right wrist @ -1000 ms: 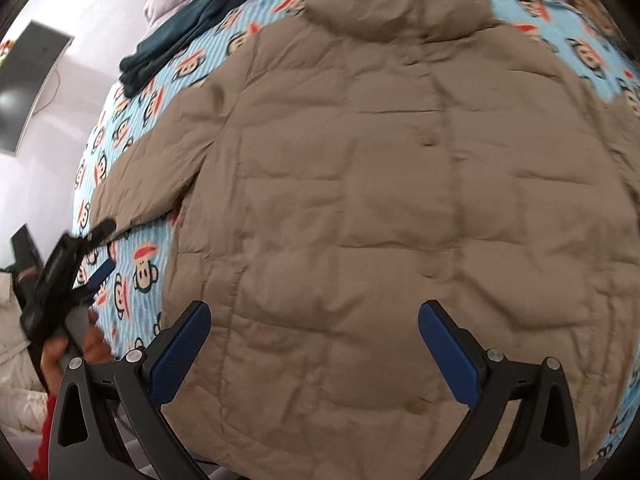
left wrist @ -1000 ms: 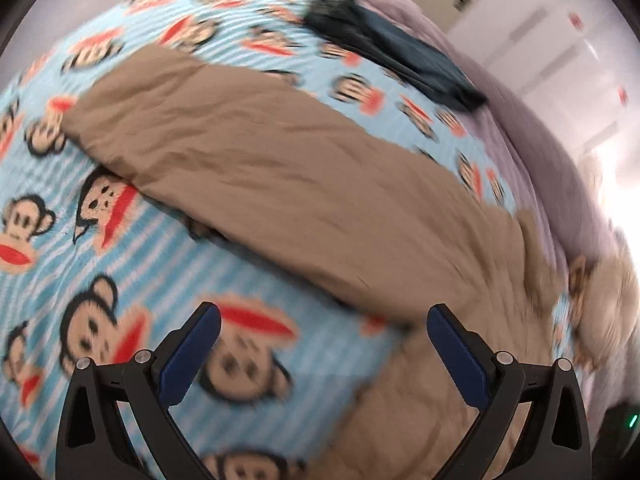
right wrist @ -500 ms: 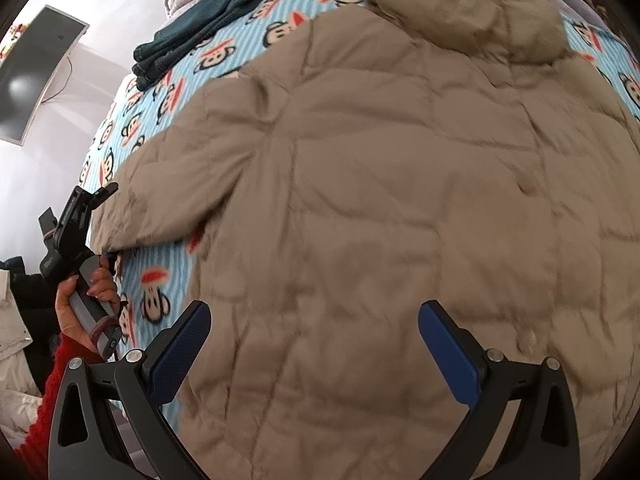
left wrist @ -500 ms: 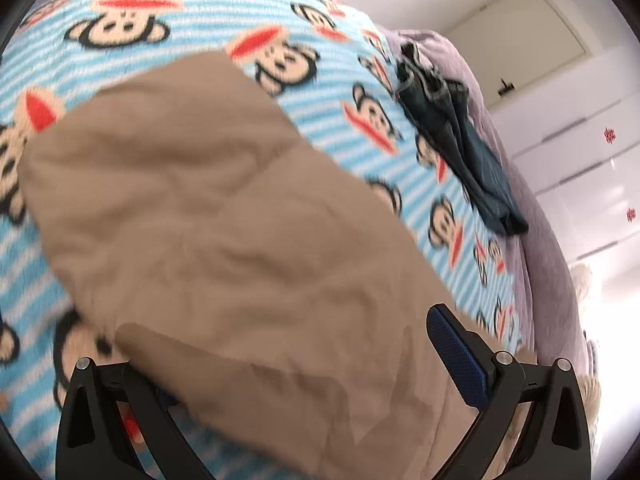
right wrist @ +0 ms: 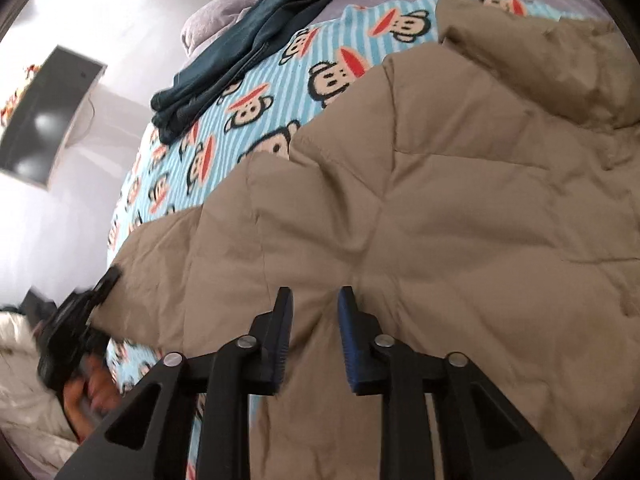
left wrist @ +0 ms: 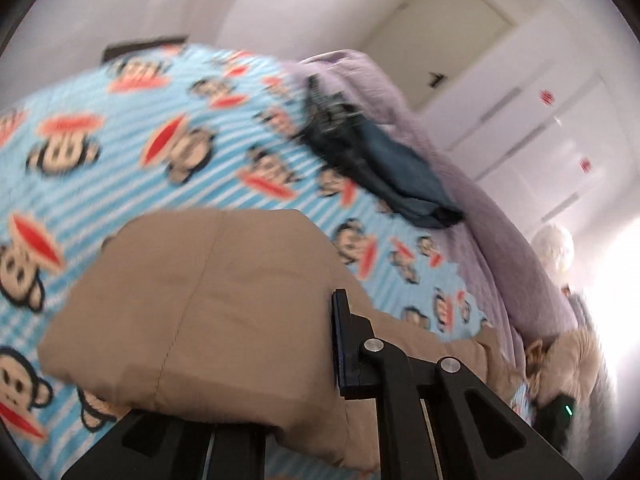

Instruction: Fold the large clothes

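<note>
Left wrist view: my left gripper has just clamped the tan jacket's sleeve. My right gripper has been closing, a tuck of jacket between its pads (pinched, I judge). Next, both lift and carry the side across the body. Jacket lies on the monkey-print blanket, dark jeans and white wardrobe beyond.

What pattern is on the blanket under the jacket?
Cartoon monkey faces on blue-white stripes, clearest from the right wrist.
</note>
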The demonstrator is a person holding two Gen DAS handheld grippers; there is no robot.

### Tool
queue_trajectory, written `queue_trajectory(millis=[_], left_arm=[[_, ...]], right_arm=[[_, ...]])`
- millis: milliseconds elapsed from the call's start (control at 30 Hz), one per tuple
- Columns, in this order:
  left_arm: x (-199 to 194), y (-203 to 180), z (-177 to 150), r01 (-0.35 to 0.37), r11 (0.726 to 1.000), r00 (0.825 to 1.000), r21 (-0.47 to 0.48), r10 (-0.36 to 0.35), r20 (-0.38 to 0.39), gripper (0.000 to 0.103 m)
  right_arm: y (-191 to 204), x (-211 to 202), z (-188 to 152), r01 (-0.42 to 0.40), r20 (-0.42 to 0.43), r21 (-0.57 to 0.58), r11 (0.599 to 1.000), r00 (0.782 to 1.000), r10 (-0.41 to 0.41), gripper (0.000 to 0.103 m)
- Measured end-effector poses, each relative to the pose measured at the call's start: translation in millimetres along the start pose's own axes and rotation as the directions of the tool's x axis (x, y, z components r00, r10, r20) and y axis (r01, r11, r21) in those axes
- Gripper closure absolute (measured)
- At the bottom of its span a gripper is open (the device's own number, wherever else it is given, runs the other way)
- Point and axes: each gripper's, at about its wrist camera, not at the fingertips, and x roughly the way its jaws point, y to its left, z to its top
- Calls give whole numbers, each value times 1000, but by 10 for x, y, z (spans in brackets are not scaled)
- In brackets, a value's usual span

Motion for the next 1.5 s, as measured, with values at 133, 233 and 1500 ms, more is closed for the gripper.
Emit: queue_trajectory(millis=[133, 233, 1500], left_arm=[[-183, -478, -35, 70, 990, 997, 124, -72, 9, 91], [-225, -888, -133, 143, 967, 990, 208, -142, -20, 91], [392, -2713, -2045, 71, 627, 984, 776, 82, -156, 8]], right_arm=[[27, 288, 102, -50, -4, -12, 999, 999, 50, 82], [9, 555, 71, -54, -46, -4, 999, 998, 53, 82], [-1634, -1659, -305, 278, 198, 66, 958, 938, -285, 20]])
